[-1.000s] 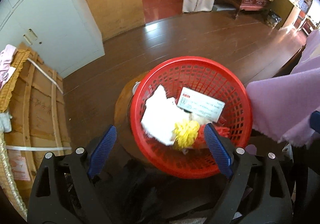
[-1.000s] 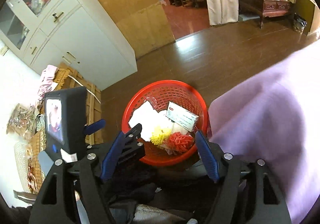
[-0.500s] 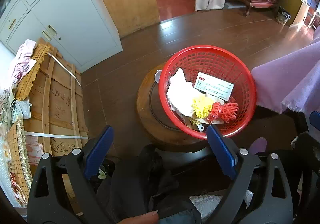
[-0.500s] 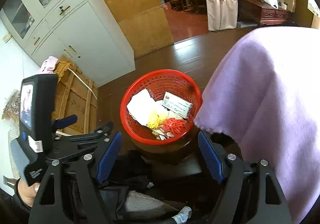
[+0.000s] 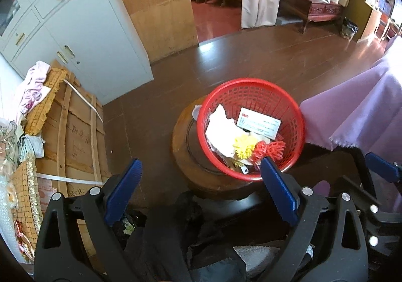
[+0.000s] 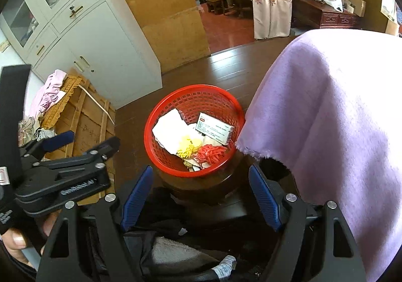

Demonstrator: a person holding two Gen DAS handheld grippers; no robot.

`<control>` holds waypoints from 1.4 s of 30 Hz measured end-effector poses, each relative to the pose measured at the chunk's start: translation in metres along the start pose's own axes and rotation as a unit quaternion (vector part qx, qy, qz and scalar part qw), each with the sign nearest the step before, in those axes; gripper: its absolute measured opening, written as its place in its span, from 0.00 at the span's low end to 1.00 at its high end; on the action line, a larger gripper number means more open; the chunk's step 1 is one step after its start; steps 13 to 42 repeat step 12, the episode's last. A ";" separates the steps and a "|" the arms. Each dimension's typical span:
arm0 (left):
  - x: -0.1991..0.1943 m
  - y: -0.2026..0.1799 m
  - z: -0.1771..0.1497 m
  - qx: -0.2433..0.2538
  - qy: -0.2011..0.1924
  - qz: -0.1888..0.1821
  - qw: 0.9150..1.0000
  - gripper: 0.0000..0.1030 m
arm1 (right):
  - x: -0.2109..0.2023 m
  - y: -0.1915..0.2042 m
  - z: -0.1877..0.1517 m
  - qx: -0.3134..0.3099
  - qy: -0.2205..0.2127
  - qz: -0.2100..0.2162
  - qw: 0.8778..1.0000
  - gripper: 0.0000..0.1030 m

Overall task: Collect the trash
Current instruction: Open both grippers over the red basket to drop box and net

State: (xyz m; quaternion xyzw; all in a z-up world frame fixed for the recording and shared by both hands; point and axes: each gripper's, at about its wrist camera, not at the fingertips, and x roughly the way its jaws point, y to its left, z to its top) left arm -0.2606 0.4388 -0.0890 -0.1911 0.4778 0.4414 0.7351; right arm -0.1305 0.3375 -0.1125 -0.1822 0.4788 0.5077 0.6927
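A red mesh basket (image 5: 251,82) (image 6: 193,88) stands on a round wooden stool (image 5: 191,156). Inside it lie crumpled white paper (image 5: 223,131), a white printed box (image 5: 258,125), a yellow pompom (image 5: 245,147) and a red pompom (image 5: 268,150). My left gripper (image 5: 201,169) hangs above and short of the basket, open and empty. My right gripper (image 6: 200,170) is also open and empty, its blue pads on either side of the stool in its view. One blue pad (image 6: 60,140) of the left gripper shows at the left of the right wrist view.
A purple cloth (image 6: 326,118) (image 5: 364,111) drapes over furniture right beside the basket. A white cabinet (image 5: 75,43) and a wooden crate (image 5: 75,136) with fabrics on it stand to the left. Dark brown floor (image 5: 251,55) stretches behind, towards a doorway.
The left gripper rose and drew back from the basket, which now looks smaller and further off. The right view swung so that the purple cloth covers more of its right side.
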 end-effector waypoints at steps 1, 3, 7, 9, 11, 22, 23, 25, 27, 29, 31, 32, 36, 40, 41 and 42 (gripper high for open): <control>-0.002 0.000 0.001 0.000 -0.001 -0.001 1.000 0.90 | 0.000 -0.001 0.000 0.001 0.000 -0.001 1.000 0.75; -0.003 0.000 0.001 -0.002 -0.001 -0.007 1.000 0.91 | 0.000 -0.001 -0.001 0.002 0.000 -0.002 1.000 0.75; -0.005 -0.001 0.001 -0.003 0.000 -0.012 1.000 0.91 | -0.001 0.000 -0.001 -0.001 0.000 -0.003 1.000 0.75; -0.005 -0.002 0.001 -0.003 0.000 -0.014 1.000 0.91 | -0.001 0.000 -0.002 -0.003 0.000 -0.004 1.000 0.75; -0.005 -0.003 0.001 -0.001 0.000 -0.014 1.000 0.91 | 0.000 0.000 -0.002 -0.002 0.001 -0.004 1.000 0.76; -0.006 -0.003 0.001 -0.001 0.000 -0.016 1.000 0.91 | 0.000 0.000 -0.002 -0.002 0.002 -0.005 1.000 0.76; -0.006 -0.003 0.001 -0.001 0.000 -0.016 1.000 0.91 | 0.000 0.000 -0.002 -0.002 0.002 -0.005 1.000 0.76; -0.006 -0.003 0.001 -0.001 0.000 -0.016 1.000 0.91 | 0.000 0.000 -0.002 -0.002 0.002 -0.005 1.000 0.76; -0.006 -0.003 0.001 -0.001 0.000 -0.016 1.000 0.91 | 0.000 0.000 -0.002 -0.002 0.002 -0.005 1.000 0.76; -0.006 -0.003 0.001 -0.001 0.000 -0.016 1.000 0.91 | 0.000 0.000 -0.002 -0.002 0.002 -0.005 1.000 0.76; -0.006 -0.003 0.001 -0.001 0.000 -0.016 1.000 0.91 | 0.000 0.000 -0.002 -0.002 0.002 -0.005 1.000 0.76; -0.006 -0.003 0.001 -0.001 0.000 -0.016 1.000 0.91 | 0.000 0.000 -0.002 -0.002 0.002 -0.005 1.000 0.76; -0.006 -0.003 0.001 -0.001 0.000 -0.016 1.000 0.91 | 0.000 0.000 -0.002 -0.002 0.002 -0.005 1.000 0.76; -0.006 -0.003 0.001 -0.001 0.000 -0.016 1.000 0.91 | 0.000 0.000 -0.002 -0.002 0.002 -0.005 1.000 0.76; -0.006 -0.003 0.001 -0.001 0.000 -0.016 1.000 0.91 | 0.000 0.000 -0.002 -0.002 0.002 -0.005 1.000 0.76; -0.006 -0.003 0.001 -0.001 0.000 -0.016 1.000 0.91 | 0.000 0.000 -0.002 -0.002 0.002 -0.005 1.000 0.76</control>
